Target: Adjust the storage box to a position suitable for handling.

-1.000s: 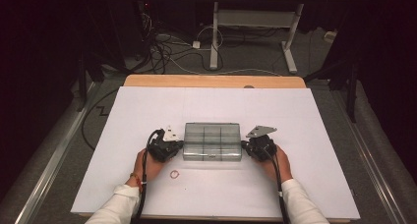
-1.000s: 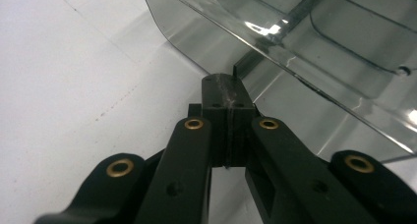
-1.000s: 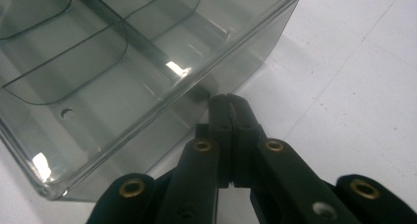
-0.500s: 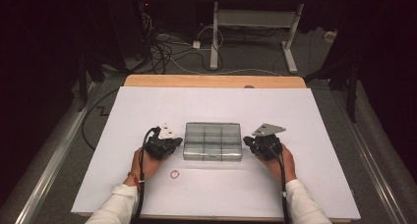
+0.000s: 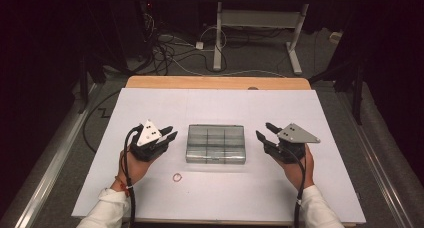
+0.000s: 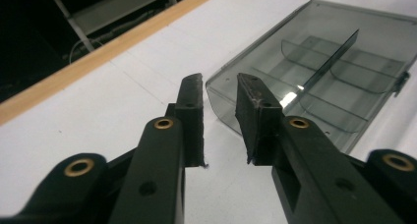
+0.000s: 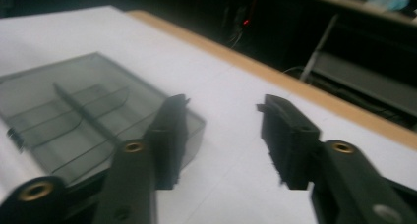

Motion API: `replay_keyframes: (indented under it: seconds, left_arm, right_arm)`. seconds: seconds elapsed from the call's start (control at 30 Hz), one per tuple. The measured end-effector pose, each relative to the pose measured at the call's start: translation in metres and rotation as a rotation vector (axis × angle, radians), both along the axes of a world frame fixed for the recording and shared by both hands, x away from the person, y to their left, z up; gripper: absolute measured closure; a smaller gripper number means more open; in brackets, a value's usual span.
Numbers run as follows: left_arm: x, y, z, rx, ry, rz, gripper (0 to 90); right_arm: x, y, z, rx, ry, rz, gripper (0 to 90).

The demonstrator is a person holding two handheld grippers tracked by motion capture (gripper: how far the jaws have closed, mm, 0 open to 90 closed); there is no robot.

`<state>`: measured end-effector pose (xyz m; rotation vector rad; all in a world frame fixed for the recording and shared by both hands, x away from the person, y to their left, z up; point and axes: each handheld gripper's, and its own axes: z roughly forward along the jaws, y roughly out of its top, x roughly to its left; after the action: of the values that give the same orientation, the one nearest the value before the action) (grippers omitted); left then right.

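Clear box (image 5: 216, 144) with little rooms inside lies flat in the middle of the white tabletop (image 5: 150, 103), lid shut. Its long side runs from 9 o'clock to 3 o'clock, and its clasp edge faces 6 o'clock, toward the person. The left tool (image 5: 167, 134) waits just off its 9 o'clock end, jaws a little apart, holding nothing. The right tool (image 5: 266, 131) waits near its 3 o'clock end, jaws wide, holding nothing.

The box looks smooth and light, so one tool pushing alone could slide or spin it. A small red ring (image 5: 176, 177) lies near, at 7 o'clock from the box; a hand could bump it away.
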<state>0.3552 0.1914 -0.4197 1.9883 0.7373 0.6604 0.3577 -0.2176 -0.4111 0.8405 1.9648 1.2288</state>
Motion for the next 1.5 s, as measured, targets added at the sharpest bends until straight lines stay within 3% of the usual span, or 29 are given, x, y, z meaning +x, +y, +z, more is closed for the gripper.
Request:
replay_keyframes:
  seconds: [0.07, 0.17, 0.23, 0.37, 0.57, 0.8, 0.97, 1.1, 1.17, 1.37, 1.5]
  left_arm:
    - [-0.005, 0.002, 0.004, 0.011, -0.034, 0.005, 62.4]
    - [-0.01, 0.006, 0.008, 0.015, -0.057, 0.003, 42.4]
    - [-0.014, 0.009, 0.01, 0.005, -0.065, -0.007, 33.7]
    - [-0.023, 0.015, 0.008, -0.007, -0.075, -0.022, 24.9]
    - [-0.034, 0.025, 0.002, 0.012, -0.071, -0.036, 19.4]
    - [-0.052, 0.036, -0.008, 0.044, -0.084, -0.059, 19.1]
    - [-0.06, 0.054, -0.02, 0.049, -0.069, -0.024, 19.1]
    - [-0.07, 0.068, -0.029, 0.063, -0.077, 0.014, 19.1]
    - [-0.075, 0.073, -0.032, 0.053, -0.086, 0.029, 19.2]
    - [-0.089, 0.083, -0.046, 0.02, 0.009, 0.06, 19.1]
    - [-0.096, 0.083, -0.054, 0.062, 0.049, 0.051, 19.2]
  right_arm:
    - [-0.005, -0.002, 0.004, 0.021, -0.023, -0.014, 42.4]
    - [-0.011, -0.006, 0.01, 0.044, -0.056, -0.015, 35.8]
    - [-0.016, -0.008, 0.013, 0.055, -0.076, -0.025, 31.7]
    - [-0.023, -0.015, 0.016, 0.078, -0.092, -0.023, 28.0]
    - [-0.034, -0.023, 0.02, 0.057, -0.11, -0.022, 26.1]
    - [-0.049, -0.032, 0.017, 0.055, -0.114, -0.014, 26.1]
    - [-0.056, -0.035, 0.006, 0.043, -0.106, -0.03, 27.4]
    - [-0.061, -0.035, -0.003, 0.017, -0.09, -0.024, 26.3]
    - [-0.065, -0.035, -0.007, 0.028, -0.07, -0.017, 26.3]
    - [-0.077, -0.034, -0.02, 0.008, -0.05, 0.007, 26.5]
    - [-0.084, -0.032, -0.032, -0.036, -0.03, 0.02, 26.5]
